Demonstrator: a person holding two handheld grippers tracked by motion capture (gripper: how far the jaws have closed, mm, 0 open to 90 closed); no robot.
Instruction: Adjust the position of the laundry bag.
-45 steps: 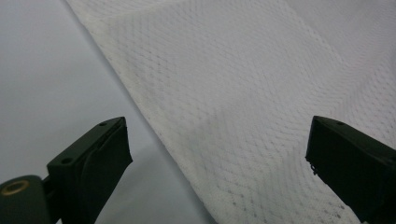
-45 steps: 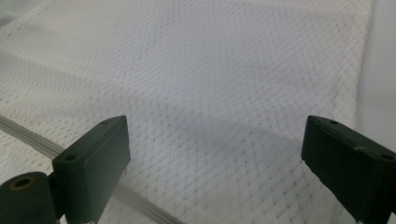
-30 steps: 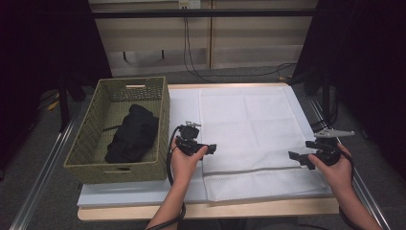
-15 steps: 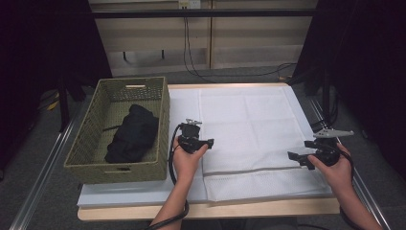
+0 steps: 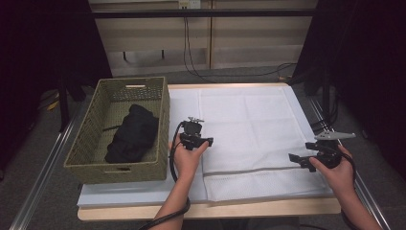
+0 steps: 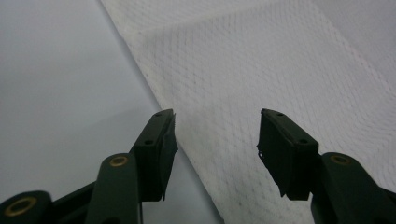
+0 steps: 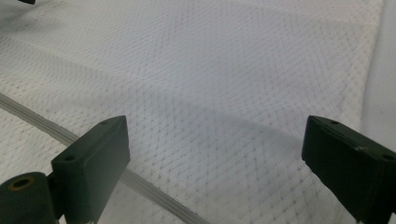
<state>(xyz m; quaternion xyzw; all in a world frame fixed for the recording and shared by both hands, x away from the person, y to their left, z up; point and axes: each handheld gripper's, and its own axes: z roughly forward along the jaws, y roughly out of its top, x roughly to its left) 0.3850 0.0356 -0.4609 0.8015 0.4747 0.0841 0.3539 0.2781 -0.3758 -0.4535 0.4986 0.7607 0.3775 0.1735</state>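
Hovering over the white cloth (image 5: 249,124), left tongs (image 6: 215,135) half-closing, right tongs (image 7: 215,154) wide, both empty.

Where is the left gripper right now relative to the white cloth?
In the high view the left gripper sits at the white cloth's left edge, just right of the basket.

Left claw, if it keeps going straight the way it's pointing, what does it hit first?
Most likely the left edge of the white towel: the left claw, whose jaws have just been closing with nothing between them, straddles that edge over the table cover. Depth is hard to judge.
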